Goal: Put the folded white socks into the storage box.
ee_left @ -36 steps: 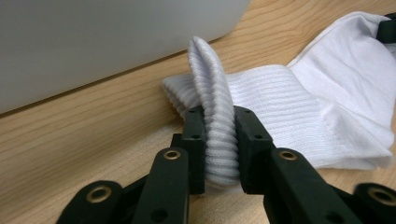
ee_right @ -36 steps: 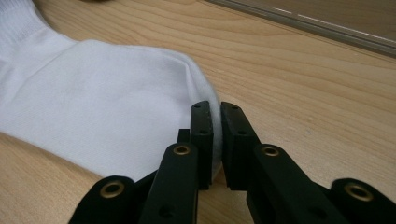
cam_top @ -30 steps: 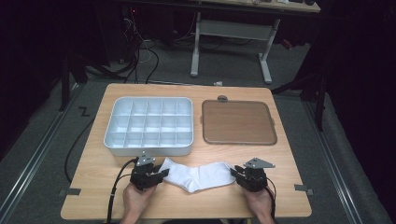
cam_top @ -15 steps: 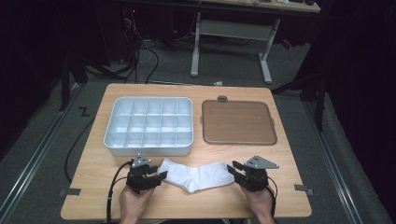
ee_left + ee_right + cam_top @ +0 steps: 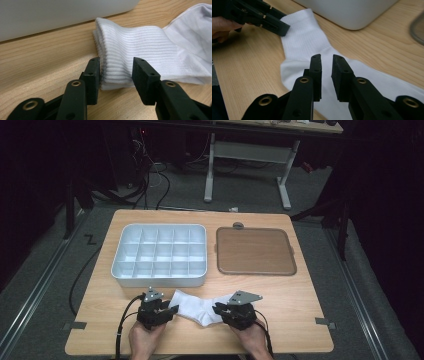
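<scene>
Straddling the ribbed cuff of the white sock [image 5: 140,53], your left gripper [image 5: 116,72] has its black jaws spread to either side of the folded knit, having just been closing, pads beside the fabric but not clearly pressing it. Your right gripper [image 5: 326,66] hangs low over the smooth heel bend, jaws nearly together with a narrow gap, just closing, nothing seen between them. Sock: soft, L-shaped, flat on the wooden table [image 5: 300,305] near its front edge, just before the grey compartment tray [image 5: 160,255]; brown square pad [image 5: 255,251] lies beyond, bare wood at both sides.
</scene>
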Tool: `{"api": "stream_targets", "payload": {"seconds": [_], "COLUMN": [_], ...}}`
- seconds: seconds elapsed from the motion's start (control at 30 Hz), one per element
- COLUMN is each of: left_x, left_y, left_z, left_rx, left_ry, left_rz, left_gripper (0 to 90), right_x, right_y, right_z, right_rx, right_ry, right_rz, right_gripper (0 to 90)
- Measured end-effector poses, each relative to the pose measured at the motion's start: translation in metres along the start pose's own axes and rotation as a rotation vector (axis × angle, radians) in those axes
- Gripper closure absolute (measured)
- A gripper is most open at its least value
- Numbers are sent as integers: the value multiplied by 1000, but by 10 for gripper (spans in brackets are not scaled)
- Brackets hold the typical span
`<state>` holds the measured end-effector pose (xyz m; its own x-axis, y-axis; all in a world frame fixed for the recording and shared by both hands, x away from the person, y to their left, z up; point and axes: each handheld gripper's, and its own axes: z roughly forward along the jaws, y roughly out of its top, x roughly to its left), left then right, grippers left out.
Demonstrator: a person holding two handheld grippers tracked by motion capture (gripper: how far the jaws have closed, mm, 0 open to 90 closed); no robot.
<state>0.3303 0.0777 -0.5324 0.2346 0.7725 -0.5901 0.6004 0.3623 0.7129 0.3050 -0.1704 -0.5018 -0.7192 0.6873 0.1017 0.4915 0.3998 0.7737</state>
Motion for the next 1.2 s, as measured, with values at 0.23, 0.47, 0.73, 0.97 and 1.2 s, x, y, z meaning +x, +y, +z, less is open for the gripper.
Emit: {"api": "stream_targets", "payload": {"seconds": [0.23, 0.47, 0.73, 0.97, 1.2], "left_x": [0, 1, 0, 3, 5], "left_y": [0, 1, 0, 1, 4], "left_z": [0, 1, 2, 2, 0], "left_rx": [0, -1, -1, 1, 11], "left_ry": [6, 19, 13, -4, -17], "left_rz": [5, 9, -1, -37, -61], "left_gripper": [622, 675, 744, 783, 801], "right_x": [14, 18, 18, 18, 14], "right_y": [6, 3, -4, -4, -6], "right_z": [30, 39, 41, 36, 27], "right_rx": [25, 85, 82, 71, 55], "right_ry": [23, 8, -9, -9, -6], "right_rz": [-32, -64, -75, -65, -57], "right_gripper": [759, 719, 585, 582, 762]}}
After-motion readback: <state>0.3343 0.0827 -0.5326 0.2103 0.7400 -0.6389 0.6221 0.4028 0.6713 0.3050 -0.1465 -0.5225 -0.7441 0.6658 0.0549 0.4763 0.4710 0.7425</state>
